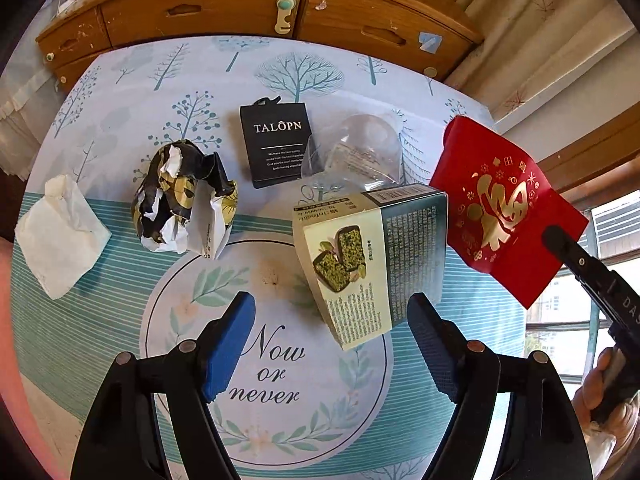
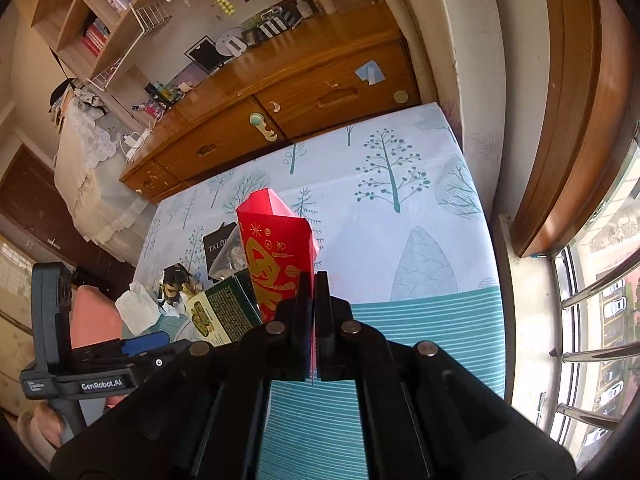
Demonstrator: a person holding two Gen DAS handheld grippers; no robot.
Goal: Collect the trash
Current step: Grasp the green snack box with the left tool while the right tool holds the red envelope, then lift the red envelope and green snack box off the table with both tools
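My right gripper [image 2: 314, 304] has its fingers clenched on the near edge of a red envelope [image 2: 276, 256] with gold print, which stands up from the fingers above the bench [image 2: 420, 208]. From the left wrist view the same envelope [image 1: 504, 208] hangs in the air at the far right, clear of the cloth, with the right gripper [image 1: 560, 244] pinching its lower corner.

My left gripper [image 1: 332, 336] is released, its blue-padded fingers [image 1: 228, 344] spread wide over the round "Now or never" print. Just beyond and between them a green snack box [image 1: 372, 260] stands tilted on the bench. Behind it lies a clear plastic wrapper [image 1: 356, 152], and just left of that a black TALOPN card [image 1: 276, 144]. Further left sits a crumpled black-and-gold wrapper [image 1: 180, 200], and at the far left a white tissue [image 1: 60, 236]. A wooden drawer cabinet [image 1: 248, 12] runs along the far edge.
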